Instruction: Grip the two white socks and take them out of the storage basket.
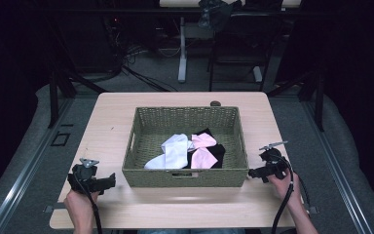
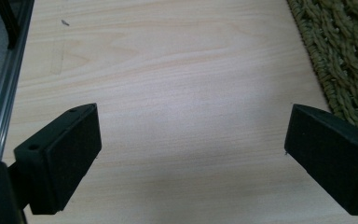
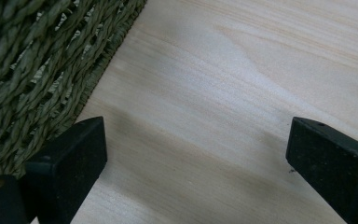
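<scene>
Woven green basket (image 1: 185,178) sits mid-table w/ a pile of socks in it: white sock (image 1: 171,152) on the left, pink ones (image 1: 203,149) to the right, something black (image 1: 218,152) under/beside those. All bunched toward the near half of the basket floor, touching each other.

Left gripper (image 1: 108,181) is parked on the wood table (image 1: 107,122) just outside the basket's near-left corner, jaws spread wide, nothing between them; its own view is just bare tabletop w/ the wicker wall off to one side. Right gripper (image 1: 253,172) mirrors it at the near-right corner, also released and empty, wicker wall (image 3: 37,60) right next to one jaw.

So imo this looks like the start, nothing picked yet. Tips for doing the grab well:

- lift up & over the rim first, don't drag jaws along the wicker, pads could snag the weave
- come down fairly vertical on one sock only. White one is the easy target for the left side since it's on top and sticks out toward that corner
- pinch a fold or the thick cuff end, not a flat single layer, or it may slip out
- pink + black overlap, so right side should probly take the top pink piece first, else it could drag the neighbour out too
- keep both hands apart so cables don't cross.
</scene>
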`<state>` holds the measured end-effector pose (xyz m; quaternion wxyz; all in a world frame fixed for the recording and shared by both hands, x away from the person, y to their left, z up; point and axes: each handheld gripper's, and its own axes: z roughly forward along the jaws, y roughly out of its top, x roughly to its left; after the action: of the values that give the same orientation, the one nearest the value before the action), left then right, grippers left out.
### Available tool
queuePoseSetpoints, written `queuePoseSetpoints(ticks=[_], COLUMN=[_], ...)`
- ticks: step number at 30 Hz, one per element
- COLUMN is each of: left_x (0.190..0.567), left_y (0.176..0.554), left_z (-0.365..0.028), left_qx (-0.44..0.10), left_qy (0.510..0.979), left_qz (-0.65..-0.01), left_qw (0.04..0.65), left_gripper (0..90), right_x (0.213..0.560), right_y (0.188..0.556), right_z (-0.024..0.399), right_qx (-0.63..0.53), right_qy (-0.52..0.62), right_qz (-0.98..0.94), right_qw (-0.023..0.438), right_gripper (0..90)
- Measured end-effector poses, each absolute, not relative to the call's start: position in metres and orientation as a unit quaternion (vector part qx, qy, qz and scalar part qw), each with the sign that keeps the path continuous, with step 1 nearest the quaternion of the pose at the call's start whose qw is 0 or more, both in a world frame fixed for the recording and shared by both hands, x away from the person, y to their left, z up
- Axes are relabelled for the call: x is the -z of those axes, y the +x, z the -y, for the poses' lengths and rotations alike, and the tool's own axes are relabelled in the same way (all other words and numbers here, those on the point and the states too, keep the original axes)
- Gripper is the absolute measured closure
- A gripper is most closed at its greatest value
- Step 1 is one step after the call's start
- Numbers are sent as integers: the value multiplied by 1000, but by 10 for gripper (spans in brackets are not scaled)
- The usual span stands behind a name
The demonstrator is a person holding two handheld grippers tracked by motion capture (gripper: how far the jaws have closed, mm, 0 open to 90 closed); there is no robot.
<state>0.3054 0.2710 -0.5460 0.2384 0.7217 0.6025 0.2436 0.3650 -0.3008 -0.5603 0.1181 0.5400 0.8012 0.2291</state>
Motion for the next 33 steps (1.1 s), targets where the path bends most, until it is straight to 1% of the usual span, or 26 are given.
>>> queuePoseSetpoints(ticks=[3, 12, 16, 18, 21, 23, 24, 25, 26, 27, 28, 33], left_x=[541, 529, 522, 521, 514, 505, 494, 494, 481, 481, 469, 447], left_y=[304, 303, 303, 304, 306, 306, 308, 308, 310, 310, 312, 324], left_z=[-271, -271, -276, -278, -278, -278, -278, -278, -276, -276, -273, -263], left_qx=[-241, -237, -220, -211, -212, -214, -220, -220, -221, -221, -224, -208], left_qy=[724, 729, 723, 724, 729, 727, 728, 728, 734, 734, 738, 753], left_qz=[-599, -593, -600, -600, -599, -599, -594, -594, -587, -587, -580, -564], left_qw=[244, 247, 263, 264, 255, 259, 261, 261, 262, 262, 265, 267], left_gripper=[56, 17, 3, 2, 2, 3, 2, 2, 2, 2, 2, 3], right_x=[559, 560, 560, 559, 559, 559, 559, 559, 558, 558, 559, 559], right_y=[365, 365, 365, 365, 365, 366, 365, 365, 365, 365, 365, 366], right_z=[302, 303, 303, 306, 308, 308, 307, 307, 306, 306, 306, 307], right_qx=[-229, -234, -235, -236, -239, -240, -240, -240, -236, -236, -238, -239], right_qy=[538, 542, 543, 545, 548, 551, 549, 549, 545, 545, 547, 549], right_qz=[-803, -799, -798, -797, -793, -791, -792, -792, -796, -796, -795, -793], right_qw=[114, 116, 115, 113, 115, 115, 113, 113, 113, 113, 113, 113], right_gripper=[49, 49, 52, 52, 53, 53, 52, 52, 53, 53, 53, 53])
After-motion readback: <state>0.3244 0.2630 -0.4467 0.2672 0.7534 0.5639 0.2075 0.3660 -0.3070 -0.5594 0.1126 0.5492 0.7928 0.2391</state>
